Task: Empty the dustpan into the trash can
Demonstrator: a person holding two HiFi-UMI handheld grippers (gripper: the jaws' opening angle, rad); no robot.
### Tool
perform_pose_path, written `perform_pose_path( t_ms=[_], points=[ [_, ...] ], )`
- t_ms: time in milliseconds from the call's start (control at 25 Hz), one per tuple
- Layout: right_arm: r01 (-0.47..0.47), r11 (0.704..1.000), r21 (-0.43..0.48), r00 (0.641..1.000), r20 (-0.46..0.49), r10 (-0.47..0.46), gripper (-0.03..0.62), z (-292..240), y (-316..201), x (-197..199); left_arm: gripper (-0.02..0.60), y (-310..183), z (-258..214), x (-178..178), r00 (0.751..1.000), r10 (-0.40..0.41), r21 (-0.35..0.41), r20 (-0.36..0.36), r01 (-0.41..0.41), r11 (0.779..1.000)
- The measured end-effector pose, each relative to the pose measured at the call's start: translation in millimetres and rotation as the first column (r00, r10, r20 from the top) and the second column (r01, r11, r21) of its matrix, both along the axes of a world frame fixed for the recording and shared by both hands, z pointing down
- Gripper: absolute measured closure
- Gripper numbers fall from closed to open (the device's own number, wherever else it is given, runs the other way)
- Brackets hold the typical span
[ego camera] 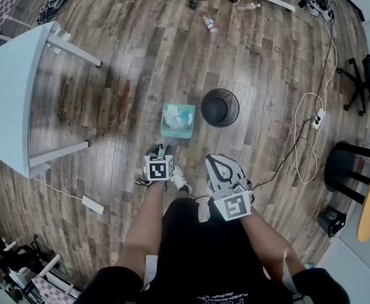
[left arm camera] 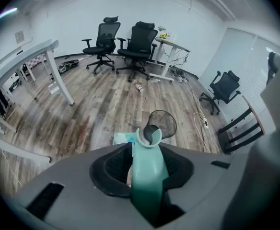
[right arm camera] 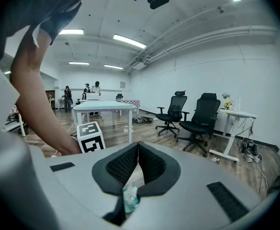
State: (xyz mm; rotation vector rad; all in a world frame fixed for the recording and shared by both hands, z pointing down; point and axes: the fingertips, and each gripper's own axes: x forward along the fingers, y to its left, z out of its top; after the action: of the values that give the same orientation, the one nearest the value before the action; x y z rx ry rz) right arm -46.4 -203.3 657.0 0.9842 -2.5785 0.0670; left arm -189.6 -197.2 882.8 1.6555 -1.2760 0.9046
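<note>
Left hand-held gripper (left arm camera: 148,150) tilted down, clamped on dustpan handle (left arm camera: 148,176) | right hand-held gripper (right arm camera: 139,145) near level, jaws together

Shirt print (ego camera: 220,294) prob. illegible

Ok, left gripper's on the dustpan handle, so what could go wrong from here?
Left gripper holds only the thin dustpan handle, so it may twist on lifting. Loose scraps in the dustpan could spill before reaching the trash can. Its mouth looks barely wider than the dustpan, so some may miss.
</note>
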Motion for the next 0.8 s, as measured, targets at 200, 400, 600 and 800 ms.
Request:
perform_pose_path(
  t_ms=[200,400,600,800],
  points=[
    [-0.018,1.0,-0.014,1.0,0.007,0.018,0.571,0.9,4.2,3.0,0.455,-0.7,1.4,-0.5,1.0,0.008,-0.006,-0.012,-0.008,1.0],
    [-0.027,0.999,-0.026,1.0,-0.004,0.027,0.571,2.7,10.6,6.9,0.442,-2.9,4.9,0.4,0.999,0.001,-0.031,-0.037,-0.002,1.0],
    [-0.049,0.999,-0.002,0.999,0.008,0.049,0.571,-3.9,9.6,12.3,0.445,2.8,6.2,-0.7,1.0,0.015,-0.033,-0.006,-0.015,0.999],
    [-0.055,0.998,0.01,0.998,0.002,0.055,0.571,-7.8,14.7,13.4,0.472,12.6,7.3,-2.5,0.997,0.046,-0.011,0.065,-0.045,0.999]
  ],
)
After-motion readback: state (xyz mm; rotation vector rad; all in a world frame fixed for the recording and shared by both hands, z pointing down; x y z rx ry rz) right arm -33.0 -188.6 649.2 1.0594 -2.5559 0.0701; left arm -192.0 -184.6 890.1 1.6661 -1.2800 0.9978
